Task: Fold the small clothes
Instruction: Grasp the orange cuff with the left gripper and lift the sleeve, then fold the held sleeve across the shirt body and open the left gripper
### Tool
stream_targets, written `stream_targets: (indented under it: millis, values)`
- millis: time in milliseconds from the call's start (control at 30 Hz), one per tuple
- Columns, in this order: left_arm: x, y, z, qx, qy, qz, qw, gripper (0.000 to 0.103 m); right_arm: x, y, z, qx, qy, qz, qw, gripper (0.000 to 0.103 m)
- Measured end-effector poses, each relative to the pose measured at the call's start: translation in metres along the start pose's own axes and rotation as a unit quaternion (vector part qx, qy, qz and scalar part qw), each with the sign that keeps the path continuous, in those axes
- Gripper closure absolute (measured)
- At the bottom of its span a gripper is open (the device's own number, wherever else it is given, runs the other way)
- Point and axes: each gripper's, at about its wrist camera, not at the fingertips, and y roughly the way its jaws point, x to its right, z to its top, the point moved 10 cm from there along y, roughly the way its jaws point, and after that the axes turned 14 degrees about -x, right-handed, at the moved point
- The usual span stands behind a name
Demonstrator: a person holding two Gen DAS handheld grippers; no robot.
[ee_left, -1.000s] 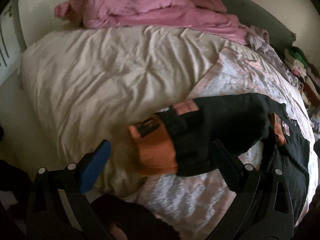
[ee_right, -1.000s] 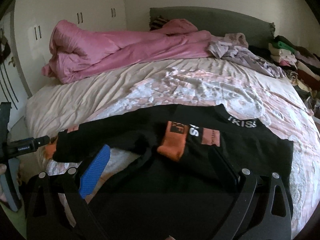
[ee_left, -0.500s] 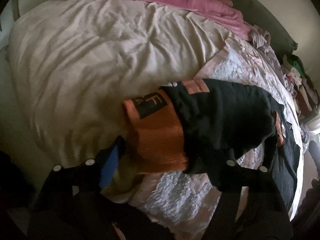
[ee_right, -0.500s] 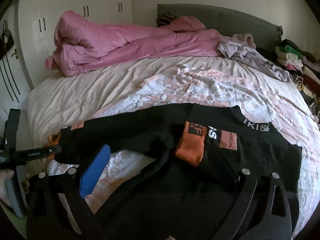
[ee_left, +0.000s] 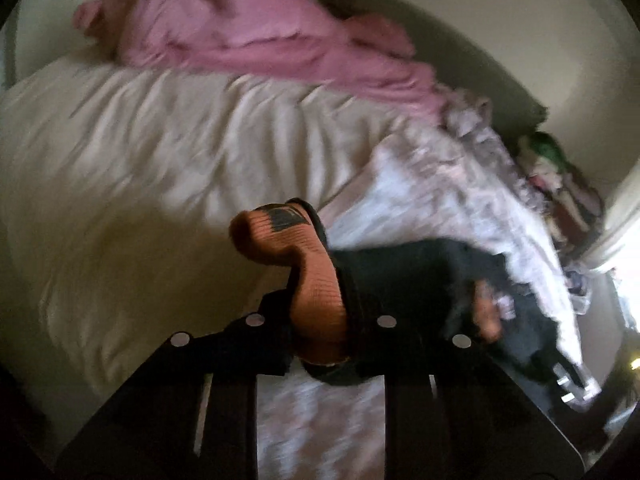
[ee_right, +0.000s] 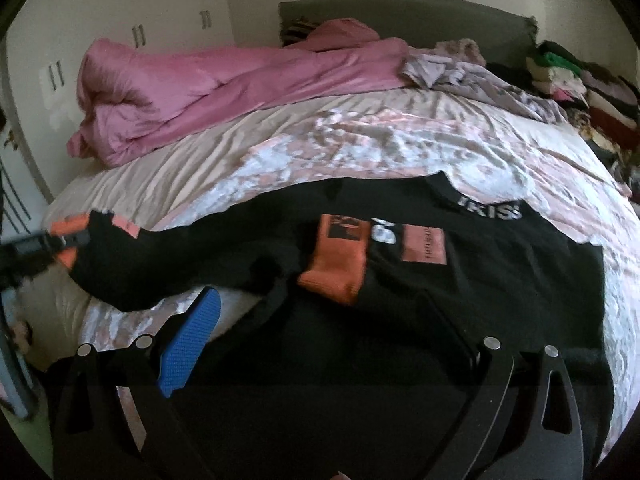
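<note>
While the left claw [ee_left: 320, 320] is clamped on the orange cuff [ee_left: 316, 292] of the black sweatshirt [ee_right: 460, 280], lifting that sleeve off the bed [ee_right: 360, 148], the right claw [ee_right: 332, 332] hovers with fingers apart over the garment's body, which lies flat; beyond sits a pink duvet [ee_right: 224, 80].

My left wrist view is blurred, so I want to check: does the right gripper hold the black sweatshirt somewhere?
Observer: No. The right gripper is open and pinches nothing; the black sweatshirt lies spread in front of it.
Operator: Where is the other sleeve?
Observer: It is folded across the chest, and the folded cuff lies flat beside the patch.
Operator: And my side?
Observer: The left gripper grips the held cuff near the left edge of the bed.
</note>
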Motion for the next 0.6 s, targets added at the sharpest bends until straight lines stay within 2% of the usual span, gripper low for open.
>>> stream_targets:
  millis: [267,600]
  values:
    - [0.109,-0.014,0.030,0.017,0.077,-0.042,0.9960,0.092,0.062,-0.027,-0.006,0.018,0.065,-0.012,0.998,0.005]
    - [0.237,0.002,0.006,-0.009,0.164,-0.079,0.9832,0.093,0.149,-0.069,-0.028,0.055,0.144,-0.033,0.987,0.006]
